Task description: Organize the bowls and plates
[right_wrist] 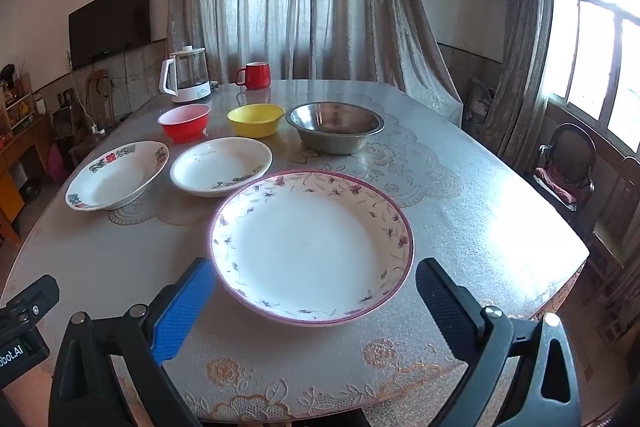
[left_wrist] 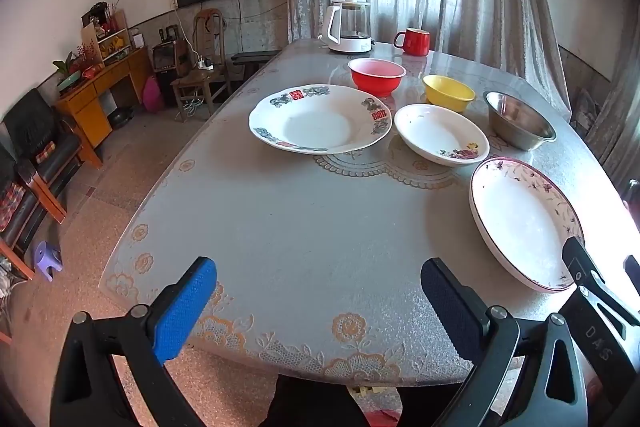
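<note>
On the grey patterned table [left_wrist: 304, 227] [right_wrist: 460, 211] lie three plates. A pink-rimmed floral plate [right_wrist: 310, 247] [left_wrist: 520, 223] is nearest, a smaller white plate with a flower [right_wrist: 220, 167] [left_wrist: 440, 135] sits behind it, and a white plate with red characters [left_wrist: 320, 119] [right_wrist: 116, 177] lies to the left. Behind them stand a red bowl [left_wrist: 377, 77] [right_wrist: 185, 123], a yellow bowl [left_wrist: 449, 93] [right_wrist: 256, 120] and a steel bowl [left_wrist: 518, 121] [right_wrist: 335, 127]. My left gripper [left_wrist: 316, 303] hangs open over the table's near edge, holding nothing. My right gripper [right_wrist: 314, 303] is open just short of the pink-rimmed plate, its jaws to either side of the near rim, not touching.
A white kettle [left_wrist: 350, 27] [right_wrist: 186, 79] and a red mug [left_wrist: 414, 41] [right_wrist: 254, 75] stand at the table's far end by the curtains. Chairs, a wooden desk [left_wrist: 96, 95] and a small purple stool [left_wrist: 48, 261] are on the floor to the left. Another chair [right_wrist: 568, 171] stands right by the window.
</note>
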`<state>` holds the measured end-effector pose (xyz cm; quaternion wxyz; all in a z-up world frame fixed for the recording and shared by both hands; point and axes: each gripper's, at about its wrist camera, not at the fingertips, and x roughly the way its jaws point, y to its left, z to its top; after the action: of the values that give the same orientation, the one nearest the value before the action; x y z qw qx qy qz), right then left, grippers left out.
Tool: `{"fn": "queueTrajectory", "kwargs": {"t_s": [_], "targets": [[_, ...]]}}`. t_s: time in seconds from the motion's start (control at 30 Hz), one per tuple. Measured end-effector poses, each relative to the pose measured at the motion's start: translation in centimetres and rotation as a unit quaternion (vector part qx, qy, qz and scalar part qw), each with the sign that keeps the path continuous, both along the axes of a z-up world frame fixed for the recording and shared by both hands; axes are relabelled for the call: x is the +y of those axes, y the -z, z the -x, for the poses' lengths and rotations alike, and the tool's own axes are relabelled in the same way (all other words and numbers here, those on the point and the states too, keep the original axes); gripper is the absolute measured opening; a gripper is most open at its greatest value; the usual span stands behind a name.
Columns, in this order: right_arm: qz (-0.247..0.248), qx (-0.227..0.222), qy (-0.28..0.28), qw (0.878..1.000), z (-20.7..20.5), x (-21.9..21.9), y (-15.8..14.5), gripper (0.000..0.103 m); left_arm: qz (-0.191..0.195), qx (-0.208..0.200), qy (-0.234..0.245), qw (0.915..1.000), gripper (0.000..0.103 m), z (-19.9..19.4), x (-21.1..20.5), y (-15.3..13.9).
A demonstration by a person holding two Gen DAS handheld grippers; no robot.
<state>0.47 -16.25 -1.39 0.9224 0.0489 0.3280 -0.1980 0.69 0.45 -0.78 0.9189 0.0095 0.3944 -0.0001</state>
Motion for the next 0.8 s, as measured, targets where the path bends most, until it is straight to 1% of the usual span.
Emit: {"fn": "queueTrajectory", "kwargs": {"t_s": [0.8], "targets": [[0.003,0.013,-0.005,1.0,-0.31,0.14,0.61,0.102,-0.006,0.005,-0.001,1.0,0.103,0.2,0.03,0.34]]}}
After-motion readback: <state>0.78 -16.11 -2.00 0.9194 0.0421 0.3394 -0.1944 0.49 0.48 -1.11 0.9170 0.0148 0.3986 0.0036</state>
